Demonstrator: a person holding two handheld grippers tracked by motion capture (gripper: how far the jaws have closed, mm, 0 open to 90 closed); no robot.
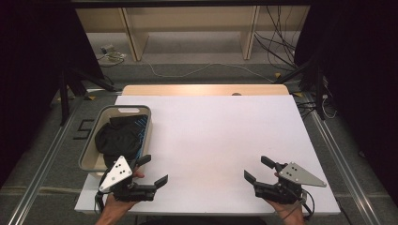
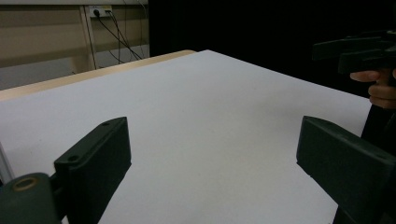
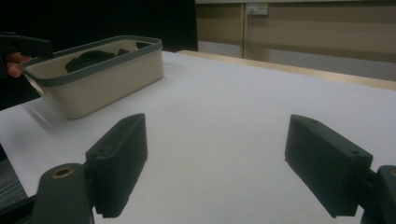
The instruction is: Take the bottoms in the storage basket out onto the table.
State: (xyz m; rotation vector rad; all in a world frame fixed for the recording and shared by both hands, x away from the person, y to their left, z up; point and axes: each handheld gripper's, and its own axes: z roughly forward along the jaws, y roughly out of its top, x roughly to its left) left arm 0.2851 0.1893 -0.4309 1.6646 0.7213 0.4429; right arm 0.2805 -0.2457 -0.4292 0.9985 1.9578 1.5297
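Note:
A beige tub [image 1: 92, 143] with a grey rim stands at the table's left edge, and a dark bundle of cloth [image 1: 117, 136] lies inside it. The right gripper view has the tub [image 3: 107, 79] at upper left. My left gripper [image 1: 152, 169] hovers near the front edge, just right of the tub's near corner, jaws wide apart and empty [image 2: 212, 154]. My right gripper [image 1: 259, 169] rests near the front right of the table, also open with nothing between its jaws [image 3: 217, 163]. The other hand's gripper [image 2: 359, 51] appears at the far right of the left gripper view.
The table has a white top [image 1: 211, 140] with a wooden strip [image 1: 202, 89] along its far edge. Beyond it stand light wooden shelves [image 1: 187, 28] with cables on the floor. Metal rails [image 1: 42, 164] run along both sides of the table.

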